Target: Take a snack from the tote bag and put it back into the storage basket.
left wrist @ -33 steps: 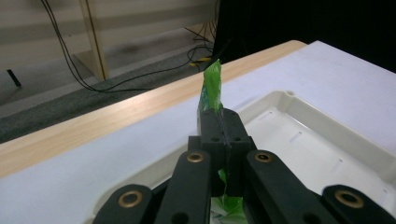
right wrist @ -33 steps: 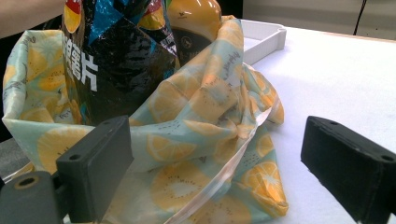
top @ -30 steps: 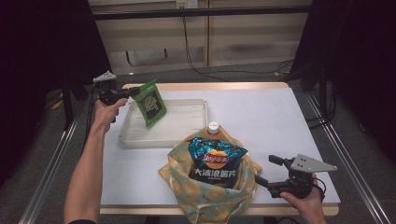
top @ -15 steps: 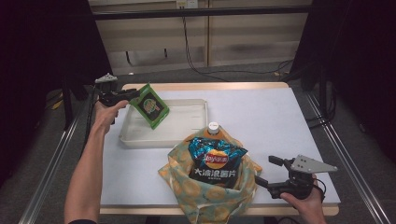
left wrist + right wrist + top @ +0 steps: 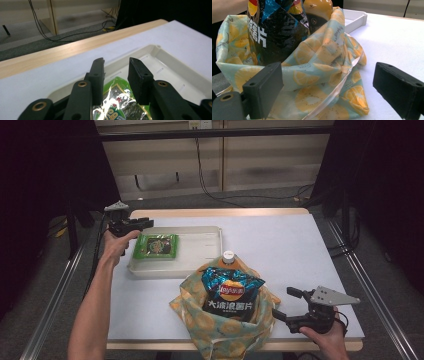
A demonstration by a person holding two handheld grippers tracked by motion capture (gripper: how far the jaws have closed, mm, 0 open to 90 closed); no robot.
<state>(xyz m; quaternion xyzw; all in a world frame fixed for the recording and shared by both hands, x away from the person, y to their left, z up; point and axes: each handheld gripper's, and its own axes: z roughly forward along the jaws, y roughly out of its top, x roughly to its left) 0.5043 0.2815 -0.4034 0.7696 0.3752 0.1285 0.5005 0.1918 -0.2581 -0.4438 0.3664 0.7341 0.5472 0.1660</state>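
High view puts the green snack packet (image 5: pixel 156 245) lying flat in the left end of the white tray (image 5: pixel 210 240), which sits toward the tabletop's (image 5: pixel 310 255) far left corner. Just over the tray's far left corner hangs the left tool (image 5: pixel 142 223). Its jaws have just been opening and now stand a little apart with nothing pressed between them. Left gripper view looks down past the two black jaws onto the packet (image 5: pixel 120 100) resting loose on the tray floor beneath them. Near the middle of the tabletop's near edge stands a lemon-print cloth bag (image 5: pixel 220 330) holding a blue bag of crisps (image 5: pixel 230 292) and a white-capped bottle (image 5: pixel 228 257). Close to the near right corner, the right tool (image 5: pixel 287 302) points at the bag with its jaws spread wide and empty, just beside the cloth without touching it.
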